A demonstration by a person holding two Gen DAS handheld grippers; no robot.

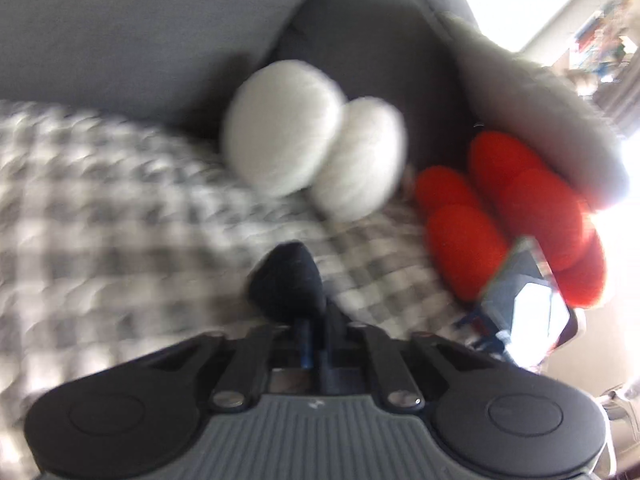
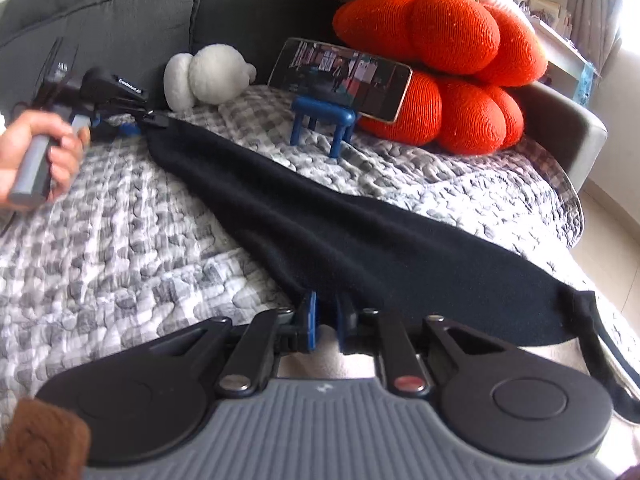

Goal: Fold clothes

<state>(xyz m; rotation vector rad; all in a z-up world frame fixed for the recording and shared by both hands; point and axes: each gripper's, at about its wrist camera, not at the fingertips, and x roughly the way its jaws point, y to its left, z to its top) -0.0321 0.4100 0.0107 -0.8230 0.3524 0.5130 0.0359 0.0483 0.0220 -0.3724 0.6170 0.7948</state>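
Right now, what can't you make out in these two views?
- Left wrist view: all motion-blurred; black garment is a bunched blob at the left gripper, grip unclear.
- Right wrist view: right gripper fingertips buried in cloth.
- Phone screen too small to read.
- Garment type unclear; it is stretched out.

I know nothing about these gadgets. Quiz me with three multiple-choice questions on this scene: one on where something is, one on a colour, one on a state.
1. Where does the phone stand?
A. on a blue stand, leaning against the orange cushion
B. flat on the floor
C. in the person's hand

2. What colour is the garment?
A. white
B. black
C. orange

3. How is the right tool?
A. wide open, holding nothing
B. out of sight
C. shut on the garment

Answers: 1 A, the blue stand sits under it, before the orange cushion. 2 B, it is dark against the checked blanket. 3 C, the cloth is pinched between its fingers.
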